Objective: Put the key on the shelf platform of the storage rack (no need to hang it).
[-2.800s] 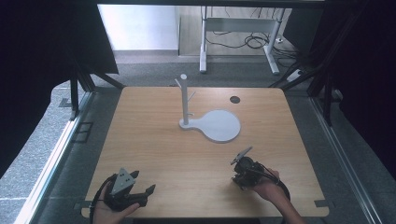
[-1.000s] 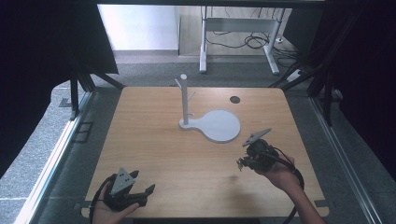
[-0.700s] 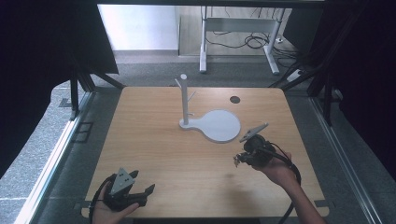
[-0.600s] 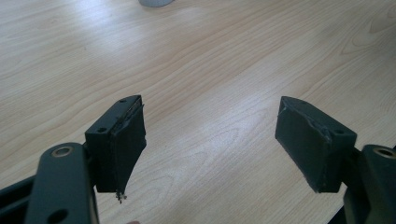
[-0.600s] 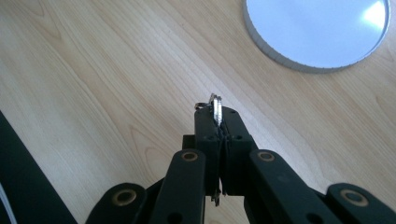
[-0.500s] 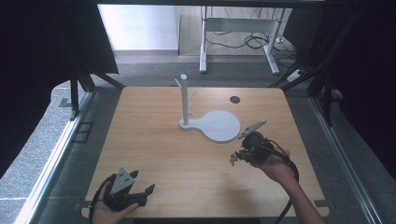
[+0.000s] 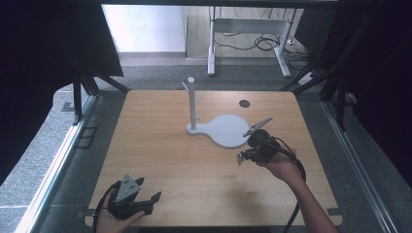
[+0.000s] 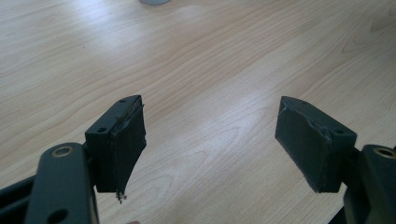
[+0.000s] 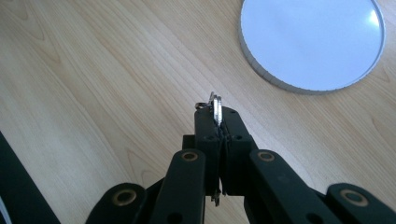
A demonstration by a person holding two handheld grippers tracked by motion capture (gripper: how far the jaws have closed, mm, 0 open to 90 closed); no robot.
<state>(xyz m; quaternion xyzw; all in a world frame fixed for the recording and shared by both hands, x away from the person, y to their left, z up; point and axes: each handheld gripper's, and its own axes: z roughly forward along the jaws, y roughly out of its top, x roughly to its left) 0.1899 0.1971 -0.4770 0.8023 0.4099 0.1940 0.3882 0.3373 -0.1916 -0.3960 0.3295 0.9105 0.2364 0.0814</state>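
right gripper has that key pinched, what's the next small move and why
Probably carry it on toward the white stand and lift it to peg height. The right gripper is shut on the key, held above bare wood beside the stand's round base, short of the post with its pegs.

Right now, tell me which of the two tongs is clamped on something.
The right tongs: their jaws are pressed together on a small metal key, near the white round base. The left tongs stand wide open over bare wooden table.
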